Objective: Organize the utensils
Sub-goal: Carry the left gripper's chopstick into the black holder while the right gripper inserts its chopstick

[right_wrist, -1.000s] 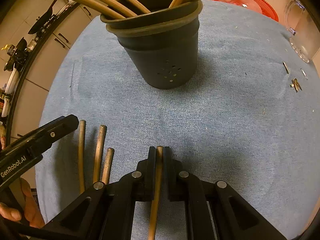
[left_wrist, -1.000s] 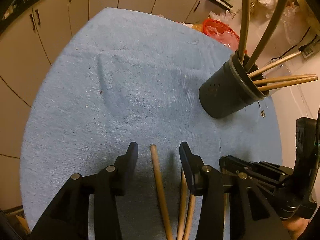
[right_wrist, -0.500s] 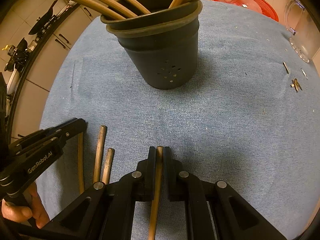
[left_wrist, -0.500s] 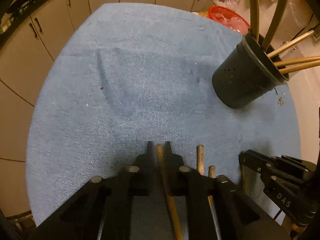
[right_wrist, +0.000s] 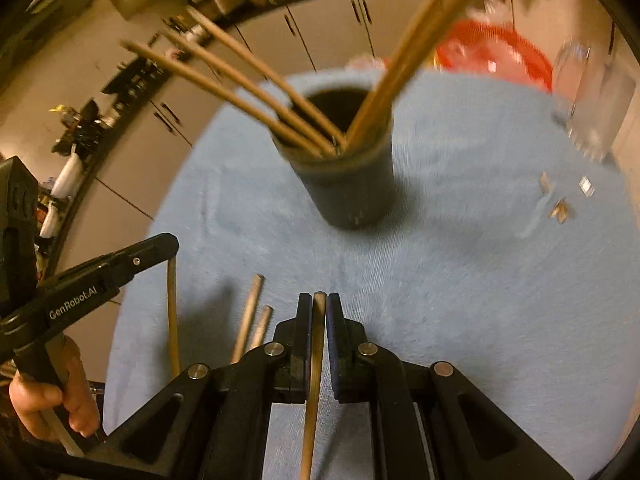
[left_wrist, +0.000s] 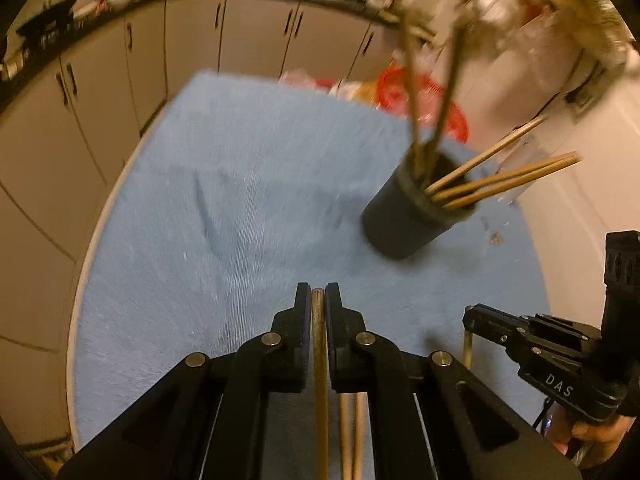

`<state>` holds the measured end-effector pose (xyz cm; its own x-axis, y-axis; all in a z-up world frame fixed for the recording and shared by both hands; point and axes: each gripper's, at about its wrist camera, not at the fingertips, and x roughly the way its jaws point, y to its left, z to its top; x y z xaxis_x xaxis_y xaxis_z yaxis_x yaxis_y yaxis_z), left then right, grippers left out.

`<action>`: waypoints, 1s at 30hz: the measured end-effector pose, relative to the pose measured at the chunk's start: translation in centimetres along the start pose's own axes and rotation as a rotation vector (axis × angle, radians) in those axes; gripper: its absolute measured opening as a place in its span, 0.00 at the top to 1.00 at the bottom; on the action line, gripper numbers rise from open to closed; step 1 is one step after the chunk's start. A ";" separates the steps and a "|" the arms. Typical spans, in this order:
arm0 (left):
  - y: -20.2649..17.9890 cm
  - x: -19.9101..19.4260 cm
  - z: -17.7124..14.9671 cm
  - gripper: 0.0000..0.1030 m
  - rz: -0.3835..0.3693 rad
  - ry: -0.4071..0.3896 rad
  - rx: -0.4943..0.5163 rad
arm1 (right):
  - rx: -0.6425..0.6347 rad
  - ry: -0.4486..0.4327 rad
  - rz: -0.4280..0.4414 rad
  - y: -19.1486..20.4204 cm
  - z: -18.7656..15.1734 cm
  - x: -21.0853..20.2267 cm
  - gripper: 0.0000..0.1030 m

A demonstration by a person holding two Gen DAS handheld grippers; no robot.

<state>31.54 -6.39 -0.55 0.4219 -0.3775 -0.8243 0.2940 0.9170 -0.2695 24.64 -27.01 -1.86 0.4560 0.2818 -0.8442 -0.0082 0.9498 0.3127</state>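
Both grippers lifting one chopstick each, pot ahead.
L gripper (left_wrist: 318, 304) fingers just closed on a chopstick (left_wrist: 320, 360); R gripper (right_wrist: 319, 308) pinches its stick (right_wrist: 314, 360). Both now raised off worktop (left_wrist: 248, 200); pot (right_wrist: 352, 184) likely next. Two sticks (right_wrist: 252, 320) left.

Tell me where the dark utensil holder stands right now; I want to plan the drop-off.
The dark utensil holder stands upright on the blue cloth, ahead of both grippers: centre in the right wrist view, upper right in the left wrist view, with the red basket behind it.
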 end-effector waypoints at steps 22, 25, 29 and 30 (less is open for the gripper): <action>-6.9 -13.7 2.1 0.94 -0.040 -0.385 0.133 | -0.126 -0.366 0.013 4.3 2.2 -15.0 0.94; -7.4 -14.6 2.6 0.94 -0.036 -0.416 0.134 | -0.129 -0.390 0.006 4.5 3.0 -15.8 0.94; -7.7 -15.4 3.5 0.94 -0.032 -0.440 0.133 | -0.131 -0.417 -0.004 4.8 4.1 -16.8 0.94; -7.8 -15.4 3.6 0.94 -0.030 -0.443 0.132 | -0.131 -0.423 -0.006 4.9 4.4 -17.0 0.94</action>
<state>25.84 -8.15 16.06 0.7288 -0.4489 -0.5170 0.4062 0.8913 -0.2013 20.70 -27.77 15.95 0.7802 0.2213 -0.5850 -0.1041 0.9682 0.2274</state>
